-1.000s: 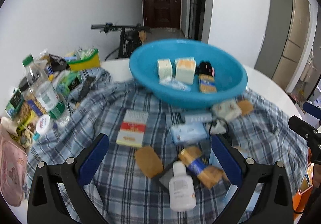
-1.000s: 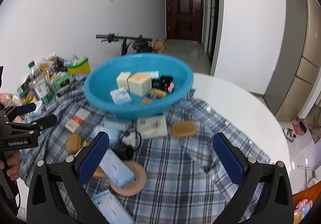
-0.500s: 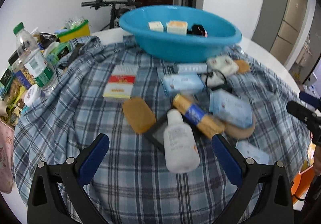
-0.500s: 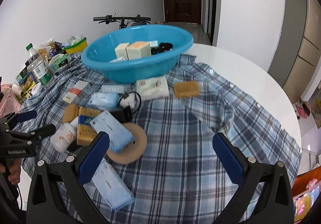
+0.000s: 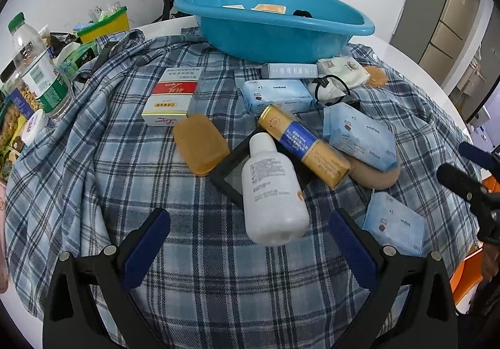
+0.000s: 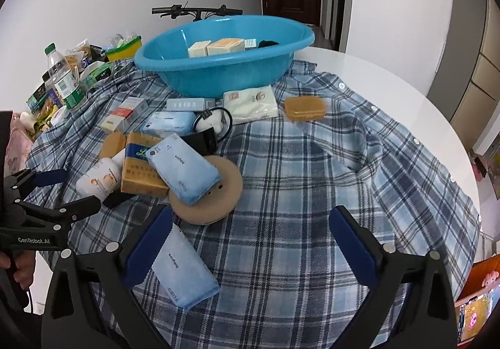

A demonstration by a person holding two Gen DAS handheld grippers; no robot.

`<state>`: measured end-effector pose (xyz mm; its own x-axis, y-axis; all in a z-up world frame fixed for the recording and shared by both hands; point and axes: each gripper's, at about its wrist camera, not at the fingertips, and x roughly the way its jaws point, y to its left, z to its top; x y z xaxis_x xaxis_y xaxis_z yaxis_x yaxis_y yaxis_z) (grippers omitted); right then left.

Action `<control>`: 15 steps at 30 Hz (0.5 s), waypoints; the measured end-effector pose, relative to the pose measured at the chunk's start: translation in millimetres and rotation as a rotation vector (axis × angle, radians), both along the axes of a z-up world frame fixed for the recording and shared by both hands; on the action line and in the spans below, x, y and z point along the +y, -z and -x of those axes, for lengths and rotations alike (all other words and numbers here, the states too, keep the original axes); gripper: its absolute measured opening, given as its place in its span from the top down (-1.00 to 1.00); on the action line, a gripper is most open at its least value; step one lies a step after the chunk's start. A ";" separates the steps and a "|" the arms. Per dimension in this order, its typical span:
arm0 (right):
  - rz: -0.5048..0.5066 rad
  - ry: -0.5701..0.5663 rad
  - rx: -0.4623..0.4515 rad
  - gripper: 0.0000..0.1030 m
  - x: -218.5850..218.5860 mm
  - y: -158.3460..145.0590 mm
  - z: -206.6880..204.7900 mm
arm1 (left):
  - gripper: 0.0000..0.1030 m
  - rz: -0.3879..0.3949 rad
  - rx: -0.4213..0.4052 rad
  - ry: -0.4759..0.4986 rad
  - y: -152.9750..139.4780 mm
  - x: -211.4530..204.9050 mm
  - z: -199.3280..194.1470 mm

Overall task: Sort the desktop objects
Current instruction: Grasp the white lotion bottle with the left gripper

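The left gripper (image 5: pixel 248 233) is spread wide and holds nothing, its blue pads hanging over the plaid shirt (image 5: pixel 93 167) that covers the round white surface (image 6: pixel 390 83); at twelve o'clock just past its tips lies a white bottle (image 5: pixel 272 189), cap pointing away, resting partly on a black-framed mirror (image 5: pixel 229 175). The right gripper (image 6: pixel 250 239) is equally wide and empty, with a pale blue wipes pack (image 6: pixel 184 270) lying beside its left pad at about nine o'clock. Only the right wrist view shows a second wipes pack (image 6: pixel 182 167) propped on a tan round disc (image 6: pixel 215 192), and leaning against a gold and blue carton (image 6: pixel 140 167); from the left wrist view the disc is mostly hidden. The left view alone shows clearly a tan soap-like bar (image 5: pixel 200 144) at eleven o'clock and a red and white box (image 5: pixel 173 95) beyond it. Farthest, at twelve o'clock, stands the blue basin (image 6: pixel 225 67), holding some small boxes and a dark item, possibly a strap, too small to tell. A water bottle (image 5: pixel 37 67) stands at ten o'clock.
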<state>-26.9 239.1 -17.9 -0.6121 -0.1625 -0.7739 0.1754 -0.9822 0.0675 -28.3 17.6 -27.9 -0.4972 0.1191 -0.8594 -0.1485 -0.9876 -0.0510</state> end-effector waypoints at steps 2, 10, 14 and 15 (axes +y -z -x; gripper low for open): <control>-0.001 -0.003 0.001 -0.94 -0.9 0.4 0.1 | -0.82 -0.017 0.002 0.006 2.3 0.9 4.5; -0.020 0.004 -0.010 -0.93 0.4 5.2 3.4 | -0.26 -0.028 -0.043 0.023 22.8 9.0 22.3; -0.010 0.011 -0.017 -0.90 2.0 7.5 5.1 | -0.12 -0.050 -0.015 0.030 23.4 9.7 19.3; -0.008 0.010 -0.018 -0.89 1.6 7.7 4.9 | 0.01 -0.060 -0.012 0.026 22.9 8.7 18.9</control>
<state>-31.9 240.6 -25.6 -0.5994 -0.1497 -0.7863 0.1641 -0.9845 0.0623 -47.2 26.2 -50.8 -0.4828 0.1837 -0.8562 -0.1735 -0.9784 -0.1121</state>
